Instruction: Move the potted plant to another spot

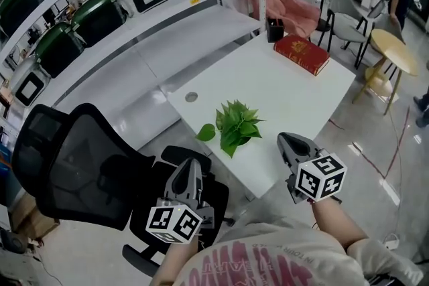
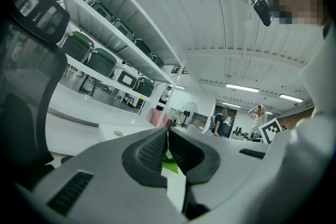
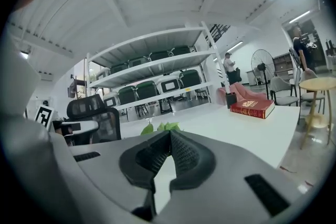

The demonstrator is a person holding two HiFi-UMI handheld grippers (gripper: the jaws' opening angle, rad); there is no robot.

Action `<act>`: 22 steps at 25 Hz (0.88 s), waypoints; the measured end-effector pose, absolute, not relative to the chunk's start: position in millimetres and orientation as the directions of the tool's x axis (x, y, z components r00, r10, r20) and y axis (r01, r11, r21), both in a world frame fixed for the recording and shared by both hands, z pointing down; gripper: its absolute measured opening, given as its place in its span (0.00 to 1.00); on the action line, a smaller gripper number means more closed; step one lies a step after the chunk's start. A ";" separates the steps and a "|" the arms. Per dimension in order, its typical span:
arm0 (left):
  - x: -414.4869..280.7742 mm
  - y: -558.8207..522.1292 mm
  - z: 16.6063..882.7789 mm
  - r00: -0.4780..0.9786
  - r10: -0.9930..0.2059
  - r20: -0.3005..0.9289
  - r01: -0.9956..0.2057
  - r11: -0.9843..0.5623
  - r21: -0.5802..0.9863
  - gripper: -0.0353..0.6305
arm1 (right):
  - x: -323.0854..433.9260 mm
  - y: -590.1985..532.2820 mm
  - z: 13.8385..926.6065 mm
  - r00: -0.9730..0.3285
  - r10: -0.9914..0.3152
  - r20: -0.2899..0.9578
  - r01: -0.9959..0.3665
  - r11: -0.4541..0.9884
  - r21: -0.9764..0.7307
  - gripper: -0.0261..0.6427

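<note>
A small potted plant point(image 1: 236, 124) with bright green leaves stands near the front edge of the white table point(image 1: 295, 90); its pot is hidden under the leaves. My left gripper point(image 1: 191, 164) is in front of the table's left corner, short of the plant, with its jaws shut and nothing held. My right gripper point(image 1: 287, 139) hovers over the table's front edge to the right of the plant, also shut and empty. In the left gripper view a bit of the plant point(image 2: 169, 165) shows behind the closed jaws of the left gripper point(image 2: 168, 131). In the right gripper view the plant point(image 3: 160, 127) peeks over the right gripper point(image 3: 169, 132).
A red book point(image 1: 302, 54) lies at the table's far end beside a small black box point(image 1: 275, 30). A black mesh office chair point(image 1: 74, 171) stands left of me. A white shelf rack point(image 1: 154, 30) holds several green and white cases. A round yellow side table point(image 1: 392, 50) and grey chairs stand at the right.
</note>
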State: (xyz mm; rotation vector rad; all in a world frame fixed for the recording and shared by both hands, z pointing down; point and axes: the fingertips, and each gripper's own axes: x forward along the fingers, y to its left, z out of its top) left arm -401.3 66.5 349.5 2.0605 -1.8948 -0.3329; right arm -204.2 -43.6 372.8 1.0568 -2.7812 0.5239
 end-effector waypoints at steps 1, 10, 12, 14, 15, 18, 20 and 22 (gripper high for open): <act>-401.0 63.2 355.7 0.096 -0.994 0.051 -0.918 -0.069 0.390 0.09 | -204.3 -47.8 377.8 -0.750 -0.619 0.233 -0.661 0.693 -0.289 0.06; -395.7 47.8 408.4 0.061 -0.985 0.159 -0.902 0.013 0.431 0.09 | -220.3 -68.9 432.3 -0.798 -0.506 0.328 -0.600 0.716 -0.357 0.06; -394.5 47.7 419.7 0.033 -0.981 0.192 -0.895 0.057 0.443 0.09 | -226.1 -71.1 447.7 -0.820 -0.451 0.353 -0.563 0.749 -0.350 0.06; -392.6 45.8 429.2 0.012 -0.977 0.214 -0.890 0.087 0.447 0.09 | -233.0 -74.3 459.5 -0.843 -0.398 0.361 -0.515 0.791 -0.331 0.06; -391.9 44.0 433.2 0.003 -0.974 0.225 -0.890 0.100 0.445 0.09 | -236.5 -76.5 464.3 -0.853 -0.375 0.363 -0.491 0.812 -0.317 0.06; -391.3 41.7 442.4 -0.036 -0.965 0.261 -0.888 0.151 0.435 0.09 | -247.7 -81.5 477.9 -0.877 -0.305 0.372 -0.422 0.858 -0.291 0.34; -392.2 41.7 447.5 -0.064 -0.956 0.285 -0.884 0.187 0.429 0.09 | -256.4 -83.5 485.6 -0.889 -0.265 0.373 -0.381 0.881 -0.282 0.45; -393.8 41.5 451.3 -0.091 -0.949 0.303 -0.880 0.218 0.421 0.09 | -266.7 -84.0 492.8 -0.900 -0.219 0.378 -0.334 0.902 -0.273 0.59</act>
